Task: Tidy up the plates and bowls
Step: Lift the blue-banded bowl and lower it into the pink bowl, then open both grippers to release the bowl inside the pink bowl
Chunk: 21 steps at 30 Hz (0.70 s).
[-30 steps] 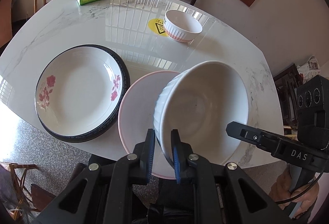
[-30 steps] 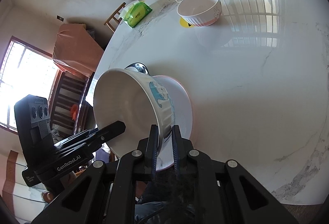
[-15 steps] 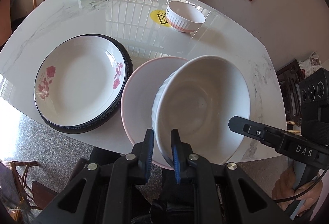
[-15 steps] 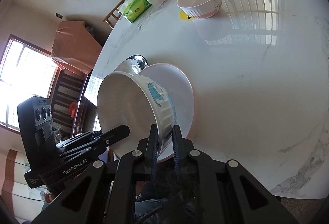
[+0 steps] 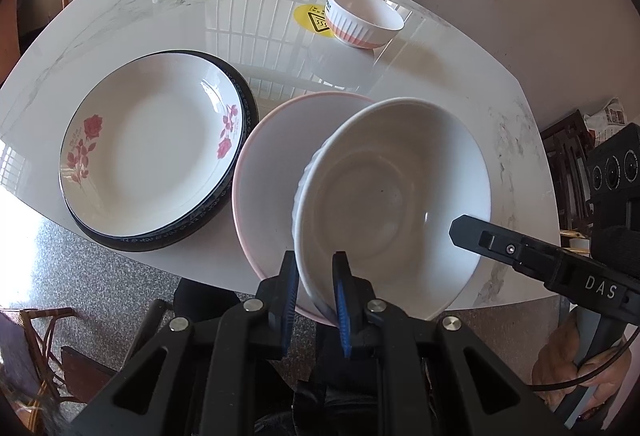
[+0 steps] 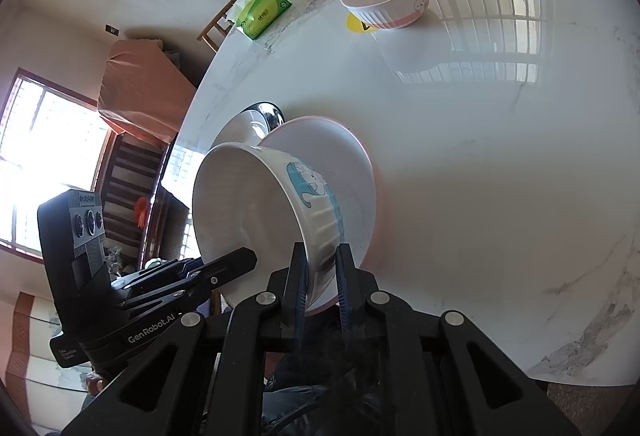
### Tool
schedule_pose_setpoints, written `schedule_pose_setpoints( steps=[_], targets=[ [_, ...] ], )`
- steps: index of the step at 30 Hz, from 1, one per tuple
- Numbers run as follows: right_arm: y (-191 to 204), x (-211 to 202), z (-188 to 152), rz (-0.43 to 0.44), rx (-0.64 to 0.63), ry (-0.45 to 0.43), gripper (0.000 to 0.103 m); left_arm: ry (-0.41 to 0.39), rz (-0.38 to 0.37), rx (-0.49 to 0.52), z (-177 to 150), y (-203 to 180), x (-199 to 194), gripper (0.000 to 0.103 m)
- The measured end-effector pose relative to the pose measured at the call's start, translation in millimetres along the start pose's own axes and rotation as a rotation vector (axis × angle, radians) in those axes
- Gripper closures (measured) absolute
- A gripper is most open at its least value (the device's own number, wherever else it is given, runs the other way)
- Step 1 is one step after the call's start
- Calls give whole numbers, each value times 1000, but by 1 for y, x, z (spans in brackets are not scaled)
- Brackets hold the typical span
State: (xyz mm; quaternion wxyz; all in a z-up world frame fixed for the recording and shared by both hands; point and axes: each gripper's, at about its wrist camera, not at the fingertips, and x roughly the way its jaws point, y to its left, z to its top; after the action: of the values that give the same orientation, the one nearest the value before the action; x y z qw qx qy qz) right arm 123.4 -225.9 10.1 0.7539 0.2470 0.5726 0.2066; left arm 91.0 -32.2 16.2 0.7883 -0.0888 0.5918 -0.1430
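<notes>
Both grippers have carried the big white bowl farther over the pink-rimmed plate toward frame centre. At bottom centre the left gripper and right gripper each clamp its rim, bowl tilted. Left lies the rose plate on the counter; upper right, the small ribbed bowl.

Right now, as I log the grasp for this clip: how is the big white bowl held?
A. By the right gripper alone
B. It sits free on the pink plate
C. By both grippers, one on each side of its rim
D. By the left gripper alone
C: the left gripper and the right gripper each pinch the rim of the big white bowl, tilted above the pink plate.
</notes>
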Motion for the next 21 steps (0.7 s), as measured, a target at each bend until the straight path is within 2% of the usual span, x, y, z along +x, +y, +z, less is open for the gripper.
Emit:
schedule_pose_setpoints(
  steps=[21],
  targets=[
    [-8, 6, 0, 5, 22, 7, 88, 3, 8, 11, 1, -1, 4, 82]
  ],
)
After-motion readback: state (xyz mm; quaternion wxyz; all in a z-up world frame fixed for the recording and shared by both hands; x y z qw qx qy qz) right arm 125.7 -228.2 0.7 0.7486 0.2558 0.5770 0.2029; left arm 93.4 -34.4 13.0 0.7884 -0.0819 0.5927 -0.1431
